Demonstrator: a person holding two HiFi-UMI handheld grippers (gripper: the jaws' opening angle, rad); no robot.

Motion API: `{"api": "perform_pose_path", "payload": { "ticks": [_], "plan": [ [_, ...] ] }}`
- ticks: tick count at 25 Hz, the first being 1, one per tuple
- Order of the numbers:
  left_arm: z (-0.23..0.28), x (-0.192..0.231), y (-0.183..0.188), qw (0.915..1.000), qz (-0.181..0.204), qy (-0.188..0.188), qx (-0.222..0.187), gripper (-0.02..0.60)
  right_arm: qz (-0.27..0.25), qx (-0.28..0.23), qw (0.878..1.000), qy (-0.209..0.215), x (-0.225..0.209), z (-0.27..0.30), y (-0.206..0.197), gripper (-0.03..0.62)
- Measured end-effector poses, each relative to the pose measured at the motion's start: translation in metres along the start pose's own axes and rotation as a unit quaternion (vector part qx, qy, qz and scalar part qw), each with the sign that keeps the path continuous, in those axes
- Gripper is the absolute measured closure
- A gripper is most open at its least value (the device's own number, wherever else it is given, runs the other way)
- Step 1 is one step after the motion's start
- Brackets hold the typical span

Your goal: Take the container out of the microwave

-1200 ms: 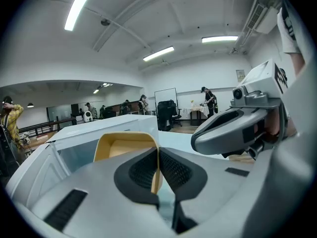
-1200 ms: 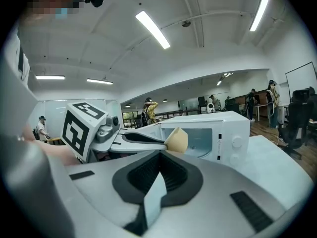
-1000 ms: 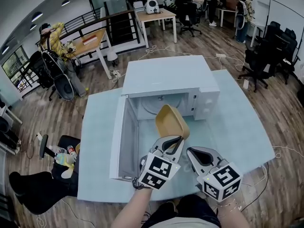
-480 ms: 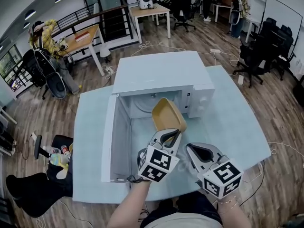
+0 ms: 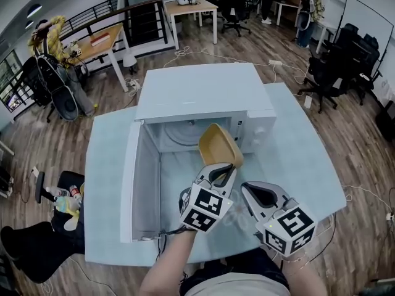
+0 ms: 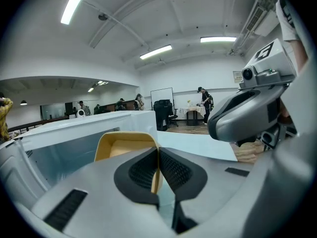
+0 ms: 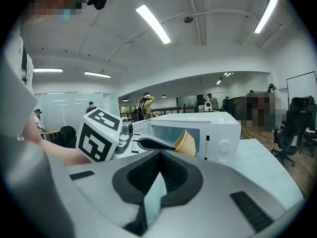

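the left tongs (image 5: 226, 170) are closed on the near rim of the container (image 5: 220, 144), their two dark pads pinching its thin wall between them. the container is a tan, rounded-square tub, empty as far as its inside shows. it sticks out just beyond the tips of the left tongs, tipped up on edge with its open side turned back toward the tongs and to their left, and it is held clear of the table (image 5: 299, 159).

straight ahead of the left tongs stands the white microwave (image 5: 203, 91), and the container hangs at the mouth of its open cavity, in front of the round plate seen inside. the microwave door (image 5: 131, 184) is swung wide open and stands to the left of the left tongs, reaching back alongside them.

the right tongs (image 5: 246, 189) sit just to the right of the left ones, near but not touching them, pointing the same way. their pads meet at the tips, closed with nothing held between them. ahead of them and a little right is the microwave's control panel with its round dial.
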State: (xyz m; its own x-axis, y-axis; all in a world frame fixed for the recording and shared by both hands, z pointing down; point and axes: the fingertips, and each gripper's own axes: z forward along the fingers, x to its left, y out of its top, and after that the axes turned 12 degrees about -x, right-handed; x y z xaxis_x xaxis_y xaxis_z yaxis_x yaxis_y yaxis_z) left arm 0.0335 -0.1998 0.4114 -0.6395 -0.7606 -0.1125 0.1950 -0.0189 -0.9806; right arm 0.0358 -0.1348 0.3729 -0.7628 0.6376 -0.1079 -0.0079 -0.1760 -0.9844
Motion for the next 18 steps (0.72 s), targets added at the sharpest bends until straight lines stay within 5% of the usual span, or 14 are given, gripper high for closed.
{"api": "perform_pose_path", "payload": {
  "ticks": [11,18],
  "plan": [
    [0.003,0.0,-0.044,0.9987,-0.034,0.001,0.039,0.557,0.003,0.018,1.0,-0.001,-0.013,0.004,-0.009,0.585],
    [-0.001,-0.037,-0.04,0.9979,-0.046,-0.03,0.036,0.557,0.005,0.012,1.0,0.001,-0.011,0.004,-0.007,0.585]
  ]
}}
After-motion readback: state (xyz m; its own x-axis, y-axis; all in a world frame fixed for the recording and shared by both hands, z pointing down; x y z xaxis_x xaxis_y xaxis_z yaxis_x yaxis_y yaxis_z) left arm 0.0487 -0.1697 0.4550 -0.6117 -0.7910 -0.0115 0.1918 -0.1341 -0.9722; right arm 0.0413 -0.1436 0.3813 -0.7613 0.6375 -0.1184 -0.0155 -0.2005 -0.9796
